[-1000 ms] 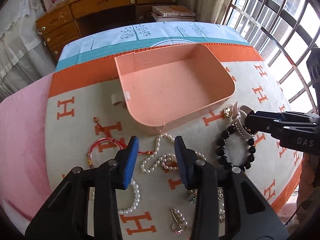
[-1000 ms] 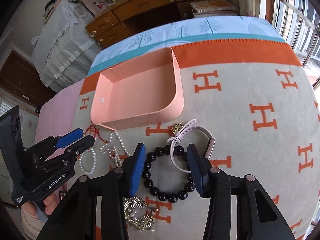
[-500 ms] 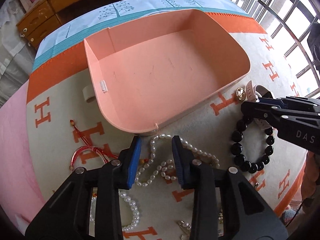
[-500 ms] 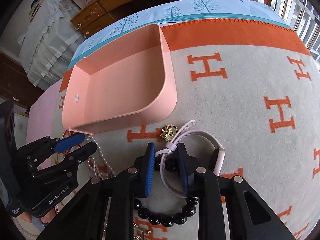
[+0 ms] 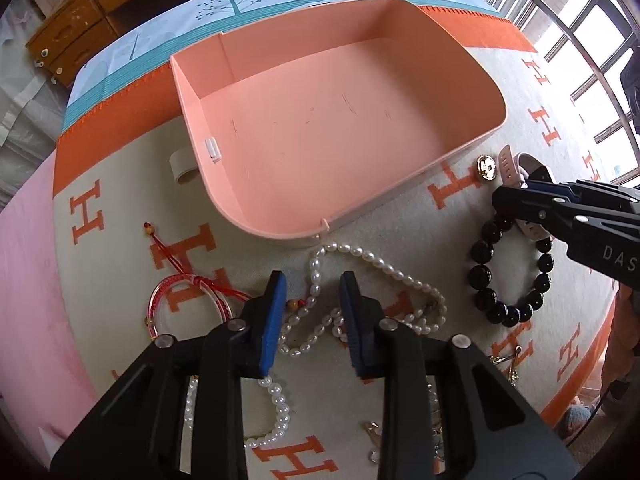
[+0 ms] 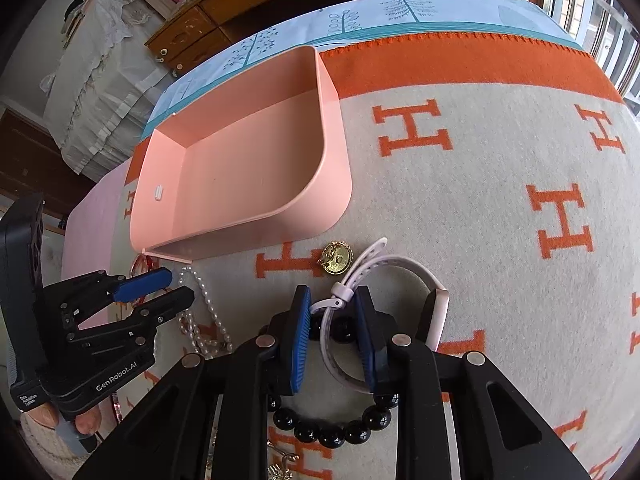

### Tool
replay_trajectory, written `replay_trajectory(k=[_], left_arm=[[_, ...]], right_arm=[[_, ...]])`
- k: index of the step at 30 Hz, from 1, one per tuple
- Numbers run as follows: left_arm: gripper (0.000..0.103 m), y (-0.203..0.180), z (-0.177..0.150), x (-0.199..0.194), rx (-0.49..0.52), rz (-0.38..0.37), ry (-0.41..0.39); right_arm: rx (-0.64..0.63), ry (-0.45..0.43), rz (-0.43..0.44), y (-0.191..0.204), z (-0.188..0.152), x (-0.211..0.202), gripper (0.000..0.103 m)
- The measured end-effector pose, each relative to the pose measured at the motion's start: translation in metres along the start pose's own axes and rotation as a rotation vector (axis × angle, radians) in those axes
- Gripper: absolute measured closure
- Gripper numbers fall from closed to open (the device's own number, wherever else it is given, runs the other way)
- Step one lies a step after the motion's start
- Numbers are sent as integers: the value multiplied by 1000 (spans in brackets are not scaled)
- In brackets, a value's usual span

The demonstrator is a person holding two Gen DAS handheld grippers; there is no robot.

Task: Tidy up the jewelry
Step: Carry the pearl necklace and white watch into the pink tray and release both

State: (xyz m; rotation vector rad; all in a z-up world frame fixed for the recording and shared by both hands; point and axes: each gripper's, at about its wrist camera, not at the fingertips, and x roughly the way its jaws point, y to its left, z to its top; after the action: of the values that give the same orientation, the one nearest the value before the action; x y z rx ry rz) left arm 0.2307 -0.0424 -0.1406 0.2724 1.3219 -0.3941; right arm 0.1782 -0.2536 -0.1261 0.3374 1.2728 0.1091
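An empty pink box [image 5: 472, 46] [image 6: 340, 168] stands on the H-patterned blanket. My left gripper [image 5: 313, 284] is open and low, its fingers either side of a pearl necklace [image 5: 384, 270]. My right gripper [image 6: 332, 306] is open, its fingers straddling the strap of a pale pink watch [image 6: 434, 312], which lies over a black bead bracelet [image 6: 332, 434]. The watch [image 5: 510, 166], the black bracelet [image 5: 480, 272] and my right gripper [image 5: 516, 196] also show in the left wrist view. My left gripper [image 6: 172, 286] shows at the left of the right wrist view.
A gold brooch [image 6: 336, 258] lies between the box and the watch. A red cord bracelet [image 5: 188, 292], a second pearl strand [image 5: 276, 404] and small metal pieces [image 5: 374, 438] lie near the blanket's front. A beige ring [image 5: 182, 164] sits left of the box.
Both grippers have moved forward and down toward the jewelry. The right gripper's fingers now straddle the watch strap; the left's straddle the pearl necklace.
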Motion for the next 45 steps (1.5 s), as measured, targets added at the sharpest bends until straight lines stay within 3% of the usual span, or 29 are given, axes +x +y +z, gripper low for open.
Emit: replay_trajectory(k=[1,4,8,15,22,27,35,42,45], left_arm=[[100,0,-1,0,-3,-7,-2],[101,0,-10,-5,-27,-59,-24],[101,-4,-21,-23,-51,-73,-85],[101,-8,-25,-96,-88,-104,-240],[101,-17,-6,-177,-94,-90,-414],[101,-19,20,-214,-117,-66,-488],[101,-6,55,-232,-200,-35,-583],[101,-1,64,-225,-219,-19,-621],[101,2,67,-207,-226,-13,-610]], right_arm=[[-3,-2,1,0,0,-1,81],[-8,-16,10,2,-1,-3,83],[-18,-52,36,3,-6,-23,85],[-52,-132,75,19,-8,-76,86],[-115,-238,122,49,7,-137,88],[-150,-280,140,72,28,-153,89],[-127,-257,164,83,69,-118,89],[-67,-100,134,70,84,-43,87],[-49,-69,104,65,83,-27,80]])
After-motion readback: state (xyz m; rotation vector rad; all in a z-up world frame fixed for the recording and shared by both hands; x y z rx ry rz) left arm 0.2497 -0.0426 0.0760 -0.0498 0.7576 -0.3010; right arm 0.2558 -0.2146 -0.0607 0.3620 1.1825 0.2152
